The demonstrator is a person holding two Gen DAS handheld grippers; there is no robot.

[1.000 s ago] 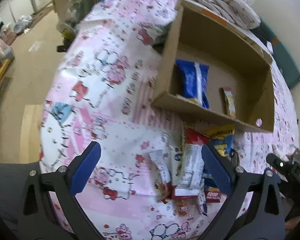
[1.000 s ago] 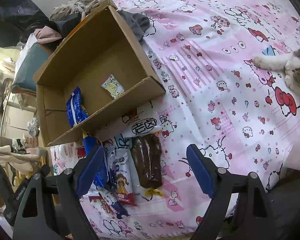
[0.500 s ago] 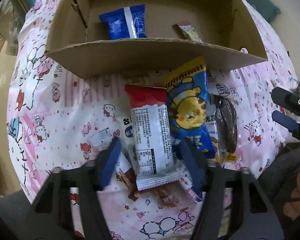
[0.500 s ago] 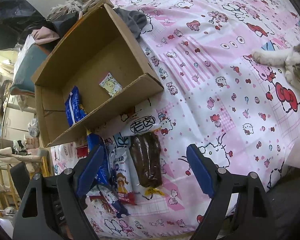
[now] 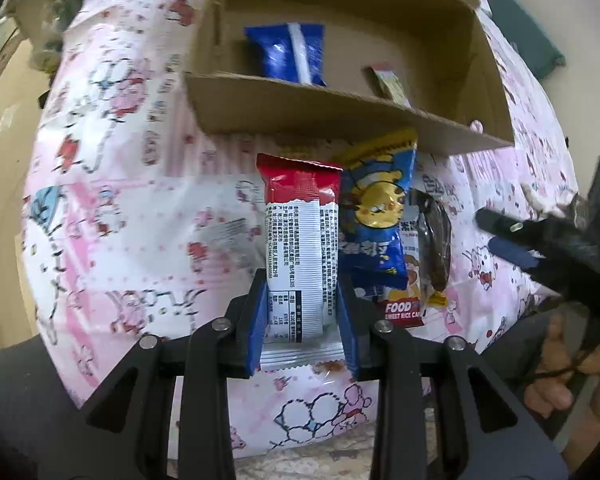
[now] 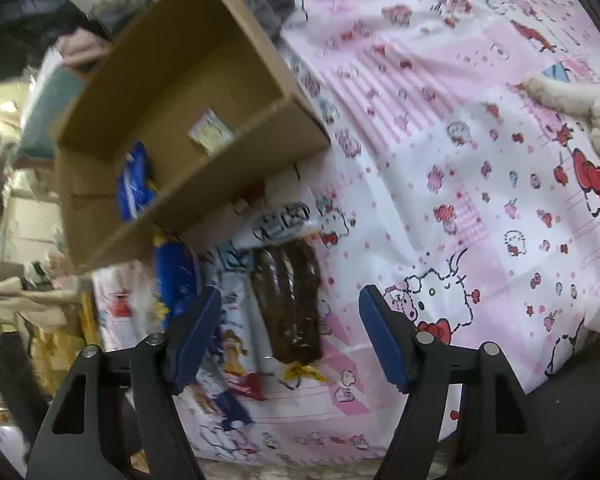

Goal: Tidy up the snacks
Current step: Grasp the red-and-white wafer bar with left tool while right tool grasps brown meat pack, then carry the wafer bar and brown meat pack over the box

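My left gripper (image 5: 302, 312) is shut on a red and white snack packet (image 5: 298, 248) that lies on the pink bedsheet. Beside it lie a blue and yellow packet (image 5: 376, 216), a dark brown packet (image 5: 434, 248) and a rice cake packet (image 5: 404, 312). The cardboard box (image 5: 340, 114) stands behind them with a blue packet (image 5: 290, 54) and a small packet (image 5: 388, 84) inside. My right gripper (image 6: 290, 332) is open, low over the dark brown packet (image 6: 290, 304) and next to the blue packet (image 6: 176, 280). The box (image 6: 236, 164) shows at upper left.
A cat's paws (image 6: 568, 100) lie on the pink cartoon sheet (image 6: 460, 200) at the right. The right gripper (image 5: 540, 248) shows at the right edge of the left wrist view. Bedding and clutter lie beyond the box.
My left gripper moved in over the snack pile and closed on the red and white packet. My right gripper dropped closer to the dark brown packet and narrowed somewhat.
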